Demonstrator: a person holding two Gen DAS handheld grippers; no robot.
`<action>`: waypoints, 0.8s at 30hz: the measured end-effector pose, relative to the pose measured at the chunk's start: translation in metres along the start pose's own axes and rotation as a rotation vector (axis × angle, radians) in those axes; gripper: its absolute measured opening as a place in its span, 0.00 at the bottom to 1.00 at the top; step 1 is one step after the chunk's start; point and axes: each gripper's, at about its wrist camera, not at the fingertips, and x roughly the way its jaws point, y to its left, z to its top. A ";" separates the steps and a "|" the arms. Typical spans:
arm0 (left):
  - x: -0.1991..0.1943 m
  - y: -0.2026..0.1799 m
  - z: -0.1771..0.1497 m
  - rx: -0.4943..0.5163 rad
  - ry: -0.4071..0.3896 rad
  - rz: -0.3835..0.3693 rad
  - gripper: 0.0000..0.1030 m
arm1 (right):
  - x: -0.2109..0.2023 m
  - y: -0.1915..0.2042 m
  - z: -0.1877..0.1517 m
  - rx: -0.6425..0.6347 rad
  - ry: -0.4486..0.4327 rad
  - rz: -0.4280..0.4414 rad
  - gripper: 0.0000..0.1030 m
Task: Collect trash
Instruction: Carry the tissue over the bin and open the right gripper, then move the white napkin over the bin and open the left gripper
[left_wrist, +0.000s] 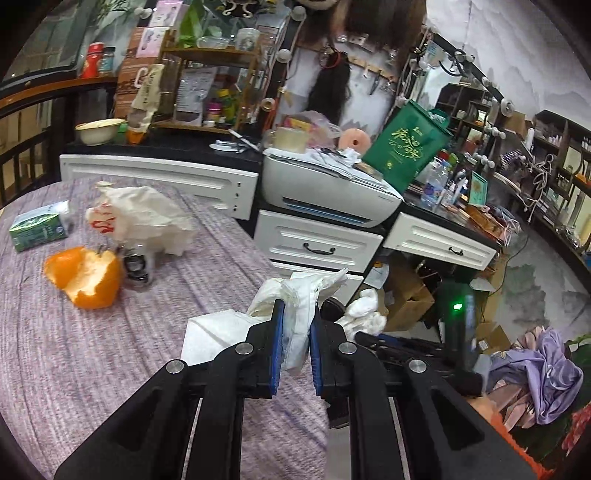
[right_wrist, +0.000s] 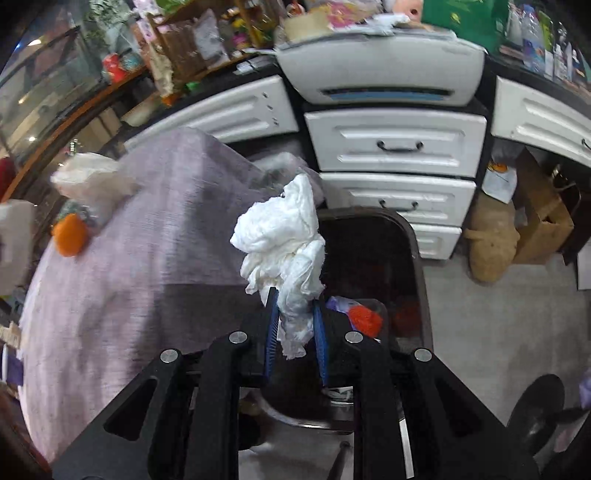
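Black linkages of the left tool (left_wrist: 296, 321) fill the bottom of the left wrist view, angled down over the near edge of the table (left_wrist: 110, 369), which wears a mauve woven cloth. Its blue pads are pinched on a crumpled white tissue (left_wrist: 301, 299), with loose ends sticking out above and below the pads. Just left of the tool a folded white napkin (left_wrist: 210, 332) lies flat on the cloth.

Further left on the table sit a green tissue pack (left_wrist: 37, 227) (its print too small to read), an orange peel (left_wrist: 86, 275), a small dark jar (left_wrist: 136, 267) beside the peel, and a crumpled white plastic bag (left_wrist: 144, 216) with red printing that cannot be made out.

Behind the table stand white drawers (left_wrist: 317, 245) with a white printer (left_wrist: 328, 188) on top, and to its right a green bag (left_wrist: 406, 147) bearing gold Chinese characters, not legible.

From the right wrist view, the right tool (right_wrist: 295, 304) points steeply down past the table's edge, its pads pressed onto a white paper wad (right_wrist: 284, 236). That wad hangs over a dark bin (right_wrist: 413, 236) on the floor (something red and a bit of purple lie inside it).
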 end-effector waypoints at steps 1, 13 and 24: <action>0.002 -0.003 0.001 0.002 0.002 -0.008 0.13 | 0.004 -0.002 -0.002 0.010 0.007 -0.005 0.18; 0.033 -0.035 -0.002 0.016 0.062 -0.102 0.13 | 0.047 -0.047 -0.021 0.144 0.065 -0.076 0.60; 0.078 -0.062 -0.017 0.045 0.176 -0.171 0.13 | 0.020 -0.086 -0.033 0.206 0.028 -0.155 0.60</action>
